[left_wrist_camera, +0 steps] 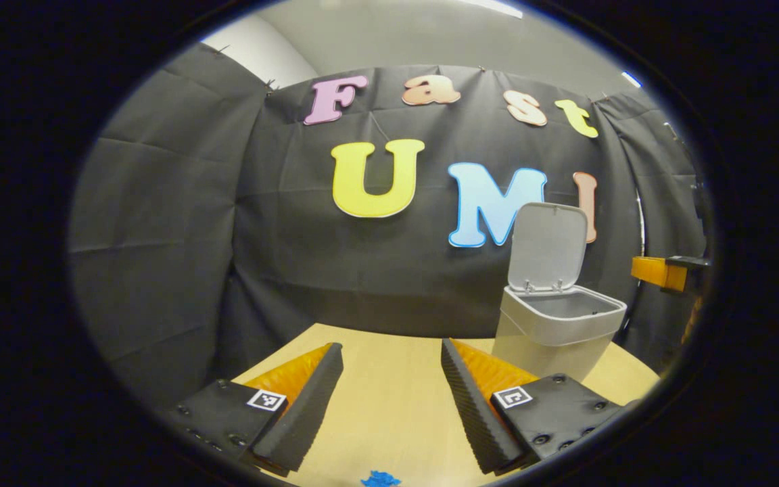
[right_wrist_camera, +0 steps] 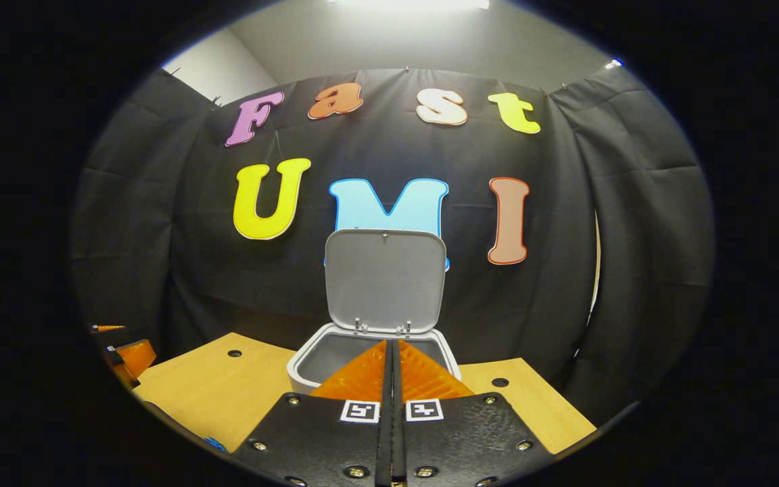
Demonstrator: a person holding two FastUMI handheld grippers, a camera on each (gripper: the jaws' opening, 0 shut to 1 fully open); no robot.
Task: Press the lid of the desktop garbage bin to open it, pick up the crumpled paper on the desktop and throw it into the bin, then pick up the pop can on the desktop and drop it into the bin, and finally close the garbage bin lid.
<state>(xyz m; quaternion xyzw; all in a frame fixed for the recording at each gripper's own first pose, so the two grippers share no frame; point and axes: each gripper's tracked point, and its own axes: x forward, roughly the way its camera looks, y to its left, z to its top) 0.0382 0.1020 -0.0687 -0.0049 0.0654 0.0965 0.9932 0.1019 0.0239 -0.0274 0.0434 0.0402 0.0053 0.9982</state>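
Two hand-held grippers are seen above a wooden counter [left_wrist_camera: 389, 399] in front of a black cloth wall. In the left gripper view, the left hand-held gripper [left_wrist_camera: 391, 355] is held released, its two fingers spread wide with bare counter between them and nothing grasped. A small blue scrap [left_wrist_camera: 380, 479] lies on the counter at the bottom edge, between the fingers (what it is cannot be told).

The garbage bin [left_wrist_camera: 552, 325] stands on the counter ahead and to the right of that gripper, near the back wall. Its lid [left_wrist_camera: 548, 245] is raised upright on the rear hinge, and the mouth is open; nothing can be made out inside from this angle.

In the right gripper view, the right hand-held gripper [right_wrist_camera: 391, 348] is clenched, its fingers pressed together with nothing seen between them, and their tips lie over the open mouth of the garbage bin [right_wrist_camera: 308, 362]. The lid [right_wrist_camera: 385, 279] stands upright directly behind the fingertips. Counter [right_wrist_camera: 220, 392] is seen to either side of the bin. At the far left edge of this view, part of the other gripper is glimpsed low beside the counter.
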